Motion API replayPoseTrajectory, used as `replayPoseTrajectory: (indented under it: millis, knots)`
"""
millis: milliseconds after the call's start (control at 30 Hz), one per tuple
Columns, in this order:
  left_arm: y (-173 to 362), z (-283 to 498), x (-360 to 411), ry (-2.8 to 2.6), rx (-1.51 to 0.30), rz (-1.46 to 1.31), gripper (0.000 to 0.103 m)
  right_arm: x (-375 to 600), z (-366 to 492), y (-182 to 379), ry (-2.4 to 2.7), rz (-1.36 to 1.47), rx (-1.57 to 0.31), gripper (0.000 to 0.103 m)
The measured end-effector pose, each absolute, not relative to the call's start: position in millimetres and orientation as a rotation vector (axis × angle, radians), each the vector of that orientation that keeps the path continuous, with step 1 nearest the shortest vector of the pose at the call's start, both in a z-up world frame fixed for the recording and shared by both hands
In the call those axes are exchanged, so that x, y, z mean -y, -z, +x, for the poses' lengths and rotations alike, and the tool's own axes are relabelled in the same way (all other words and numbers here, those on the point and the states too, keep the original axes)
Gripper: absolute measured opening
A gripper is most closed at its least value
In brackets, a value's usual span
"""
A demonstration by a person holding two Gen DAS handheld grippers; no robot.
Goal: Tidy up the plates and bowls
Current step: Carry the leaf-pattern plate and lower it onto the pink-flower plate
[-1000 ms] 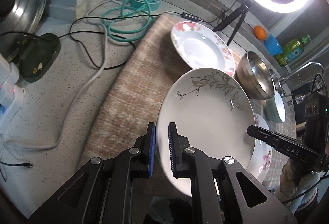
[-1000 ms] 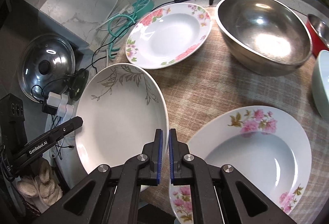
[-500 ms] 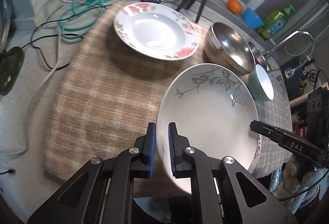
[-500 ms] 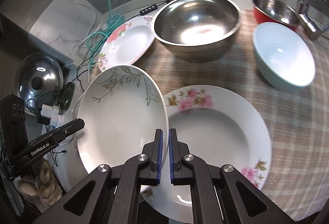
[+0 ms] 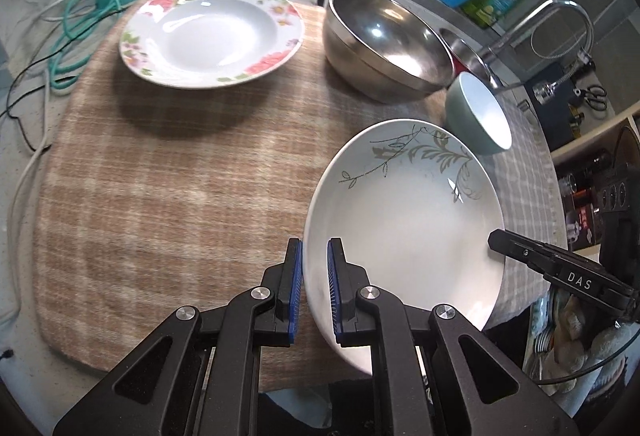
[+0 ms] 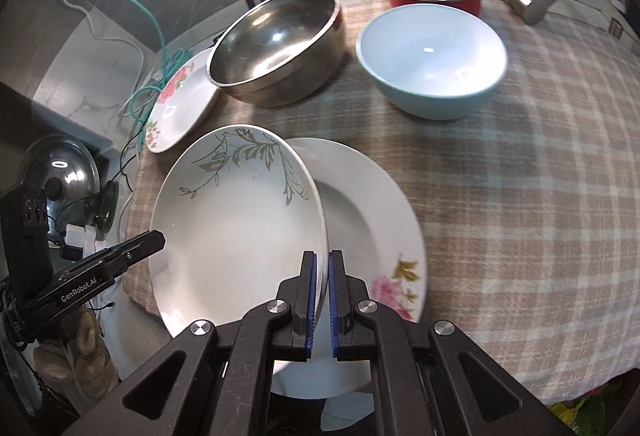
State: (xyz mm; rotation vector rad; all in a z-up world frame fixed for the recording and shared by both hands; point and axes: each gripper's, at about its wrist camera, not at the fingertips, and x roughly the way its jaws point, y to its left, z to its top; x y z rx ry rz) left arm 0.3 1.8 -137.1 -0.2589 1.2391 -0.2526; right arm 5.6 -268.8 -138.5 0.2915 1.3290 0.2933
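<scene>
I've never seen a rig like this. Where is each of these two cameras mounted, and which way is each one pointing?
Left wrist view: sits on the left gripper, looking forward and down across the checked cloth; its own black jaws clamp the leaf-pattern plate, and the right gripper enters from the right.
Right wrist view: sits on the right gripper, looking down at the same plate from its opposite rim; its jaws and the left gripper show.
Shared: the leaf-pattern plate, steel bowl, pale blue bowl, rose plate.
</scene>
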Motion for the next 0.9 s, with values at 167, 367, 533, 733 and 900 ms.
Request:
replayPoseTrajectory:
  millis: [167,367,533,733,900]
  knots:
    - [139,1,13,0.277,-1.246,-0.236,0.011,286,1,146,-0.257,0.304,-1.336,0.005]
    - [142,0,24,0.286,-1.254,-0.209,0.01,294,-2,156,-0.236,0.31,-1.353,0.005]
    - [147,-1,26,0.281,-1.268,-0.207,0.011,297,-3,159,-0.232,0.312,-1.357,0.005]
    - [150,2,30,0.274,-1.266,-0.201,0.01,294,0,160,-0.237,0.305,-1.355,0.005]
    - [149,4,29,0.267,-1.258,-0.199,0.01,292,1,162,-0.238,0.297,-1.356,0.005]
